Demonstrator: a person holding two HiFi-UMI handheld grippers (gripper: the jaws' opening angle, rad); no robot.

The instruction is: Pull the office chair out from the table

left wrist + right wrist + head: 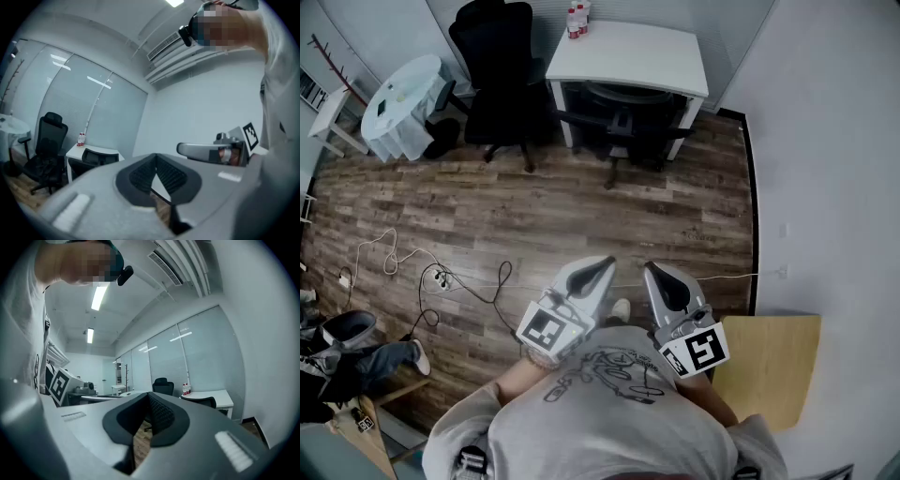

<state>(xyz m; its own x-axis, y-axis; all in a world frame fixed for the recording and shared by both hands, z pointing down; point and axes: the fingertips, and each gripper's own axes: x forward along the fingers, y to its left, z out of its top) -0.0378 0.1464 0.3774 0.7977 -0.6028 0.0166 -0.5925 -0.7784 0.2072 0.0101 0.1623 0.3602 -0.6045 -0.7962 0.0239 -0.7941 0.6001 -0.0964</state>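
Observation:
A black office chair [622, 114] is tucked under the white table [630, 54] at the far end of the room, its back showing below the tabletop. The same chair [97, 157] [202, 401] and table [96, 150] [213, 396] show in both gripper views. My left gripper [606, 265] [156, 163] and right gripper [650, 271] [149, 402] are held level close to my chest, side by side, far from the chair. Both are shut with nothing between the jaws.
A second black office chair [495, 73] stands free to the left of the table. Bottles [577, 19] sit on the table's far corner. A round white table [401, 94] is at the left, cables [441, 277] lie on the wood floor, and a wooden board [771, 361] is at my right.

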